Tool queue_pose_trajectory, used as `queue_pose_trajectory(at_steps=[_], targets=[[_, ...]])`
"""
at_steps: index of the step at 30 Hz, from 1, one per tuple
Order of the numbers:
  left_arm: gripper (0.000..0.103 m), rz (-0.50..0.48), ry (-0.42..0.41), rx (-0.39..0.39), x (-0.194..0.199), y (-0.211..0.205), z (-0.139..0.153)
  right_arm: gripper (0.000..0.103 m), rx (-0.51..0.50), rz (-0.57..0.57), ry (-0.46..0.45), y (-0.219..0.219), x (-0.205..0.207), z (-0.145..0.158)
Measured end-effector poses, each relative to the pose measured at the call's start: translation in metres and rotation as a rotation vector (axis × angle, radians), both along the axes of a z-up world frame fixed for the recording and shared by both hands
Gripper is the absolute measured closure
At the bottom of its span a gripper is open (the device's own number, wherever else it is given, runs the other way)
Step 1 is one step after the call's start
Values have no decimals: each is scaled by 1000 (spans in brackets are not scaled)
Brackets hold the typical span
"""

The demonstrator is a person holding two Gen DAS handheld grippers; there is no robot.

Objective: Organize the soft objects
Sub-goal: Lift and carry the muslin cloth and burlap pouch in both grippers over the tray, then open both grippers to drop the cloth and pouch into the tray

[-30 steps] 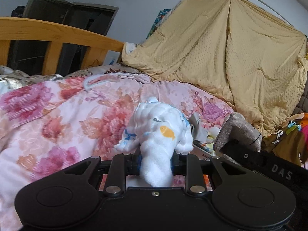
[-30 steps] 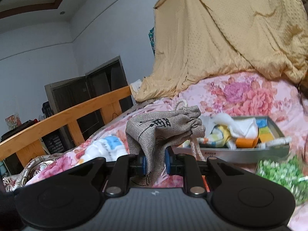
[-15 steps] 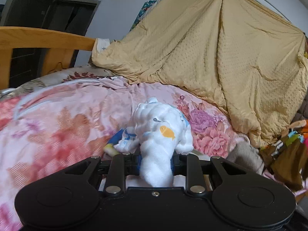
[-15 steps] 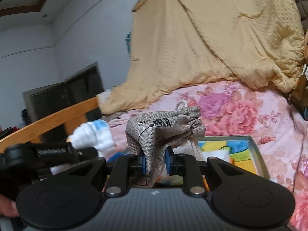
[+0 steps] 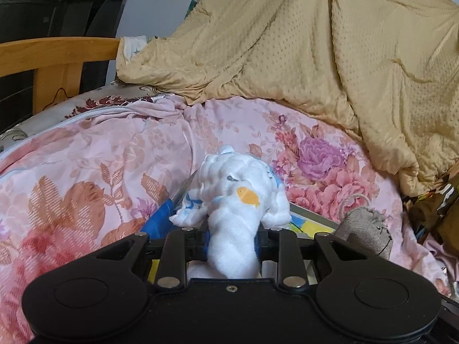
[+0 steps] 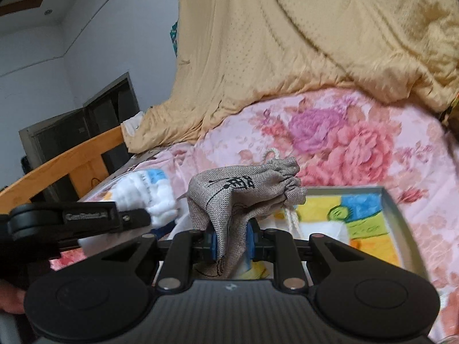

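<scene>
Above the floral quilt [image 5: 86, 172] on the bed, the left tongs [image 5: 232, 236] are clamped on a bunched white cloth with an orange fish print [image 5: 241, 197]. Beside them, the right tongs [image 6: 231, 236] are clamped on a grey drawstring pouch [image 6: 243, 189]. Both items hang over a shallow tray with a colourful base [image 6: 384, 200] resting on the quilt, below a draped tan blanket [image 6: 315, 43].

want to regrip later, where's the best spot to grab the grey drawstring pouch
Probably the flat lower body of the grey drawstring pouch, where the right gripper pinches it now, coming from the end opposite the cinched neck, which is bunched and trails a cord.
</scene>
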State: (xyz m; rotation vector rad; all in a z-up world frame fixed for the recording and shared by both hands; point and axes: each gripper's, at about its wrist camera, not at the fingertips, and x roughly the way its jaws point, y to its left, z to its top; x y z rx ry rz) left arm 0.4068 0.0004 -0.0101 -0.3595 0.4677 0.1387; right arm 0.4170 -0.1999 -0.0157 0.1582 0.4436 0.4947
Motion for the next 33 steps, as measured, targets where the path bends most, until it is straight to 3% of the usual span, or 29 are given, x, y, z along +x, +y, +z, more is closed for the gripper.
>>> queue_pose_trajectory(at_steps=[8, 18, 22, 33], targets=[[73, -31, 29, 60, 16, -11, -6, 76, -19, -12, 19, 3, 6, -6], [69, -47, 38, 69, 20, -19, -4, 65, -16, -45, 29, 0, 8, -9], [67, -47, 42, 79, 19, -20, -4, 54, 9, -72, 20, -5, 7, -7], [61, -38, 44, 110, 18, -24, -2, 41, 28, -108, 20, -13, 11, -5]])
